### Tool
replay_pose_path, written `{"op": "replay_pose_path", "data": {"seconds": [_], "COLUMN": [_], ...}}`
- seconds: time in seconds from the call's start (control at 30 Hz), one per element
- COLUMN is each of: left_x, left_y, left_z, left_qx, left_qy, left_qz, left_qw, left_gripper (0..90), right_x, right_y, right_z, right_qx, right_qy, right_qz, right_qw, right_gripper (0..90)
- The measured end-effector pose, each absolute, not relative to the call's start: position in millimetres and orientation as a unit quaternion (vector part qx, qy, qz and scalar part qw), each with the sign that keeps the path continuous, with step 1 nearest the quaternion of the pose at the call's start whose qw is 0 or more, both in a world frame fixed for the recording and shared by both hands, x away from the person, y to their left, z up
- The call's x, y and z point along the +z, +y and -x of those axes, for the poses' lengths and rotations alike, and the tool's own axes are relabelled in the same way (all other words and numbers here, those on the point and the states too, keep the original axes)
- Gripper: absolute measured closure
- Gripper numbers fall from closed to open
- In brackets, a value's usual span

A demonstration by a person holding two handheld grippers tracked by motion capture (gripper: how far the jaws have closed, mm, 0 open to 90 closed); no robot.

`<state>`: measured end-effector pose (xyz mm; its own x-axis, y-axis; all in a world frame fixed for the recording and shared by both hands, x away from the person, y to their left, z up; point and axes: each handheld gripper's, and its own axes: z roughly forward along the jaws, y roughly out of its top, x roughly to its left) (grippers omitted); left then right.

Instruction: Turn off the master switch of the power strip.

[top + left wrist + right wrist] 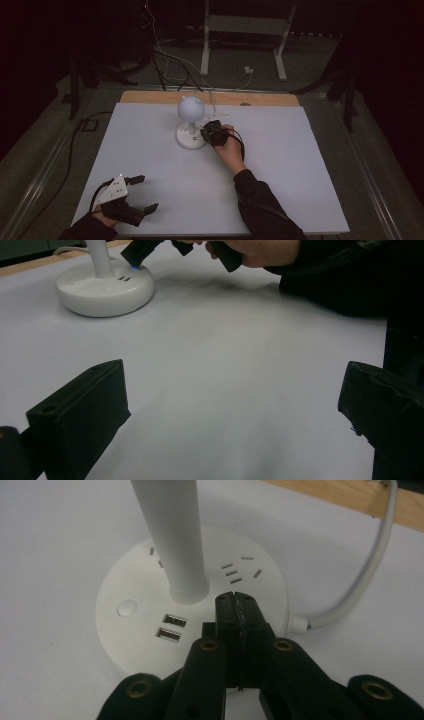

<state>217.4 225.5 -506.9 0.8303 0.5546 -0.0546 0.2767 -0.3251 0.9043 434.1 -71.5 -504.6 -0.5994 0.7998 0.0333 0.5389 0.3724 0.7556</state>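
A large white sheet (280, 165) covers the table, and a strip of the wooden table edge (150, 96) shows at its far side. Near the far middle of the sheet stands a white desk lamp (191, 122) with a round head that has two small ears, a thin neck and a round flat base (150, 645). In the right gripper view the base carries two USB ports (170, 628), a small round button (127, 607) and several socket slots, and a white cable (365, 575) leaves the base on the side toward the wooden edge.

The right gripper (209, 131) is at the lamp, held by the person's right hand (231, 150) in a dark sleeve. Its jaws are pressed fully together with nothing between them, and the joined tip rests on the top of the base, just beside the foot of the neck (whether it really presses something there, I cannot tell).

The left gripper (145, 192) rests at the near left corner of the sheet, well apart from the lamp. Its jaws stand wide apart and grasp nothing.
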Motion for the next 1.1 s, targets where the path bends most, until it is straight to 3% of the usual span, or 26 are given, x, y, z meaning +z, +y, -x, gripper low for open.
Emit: {"op": "replay_pose_path", "data": {"seconds": [0.83, 1.1], "left_x": [-507.2, -507.5], "left_y": [224.4, 225.2], "left_z": [-217.0, -218.2], "left_qx": [0.133, 0.134], "left_qy": [0.260, 0.262], "left_qz": [-0.803, -0.802], "left_qw": [0.520, 0.520], "left_gripper": [0.3, 0.3], "right_x": [-506.7, -491.7], "right_y": [-65.0, -69.2], "right_z": [-433.6, -431.4], "right_qx": [0.362, 0.399], "right_qy": [0.819, 0.803], "right_qz": [-0.404, -0.409], "right_qw": [0.188, 0.167], "right_gripper": [90.0, 90.0]}}
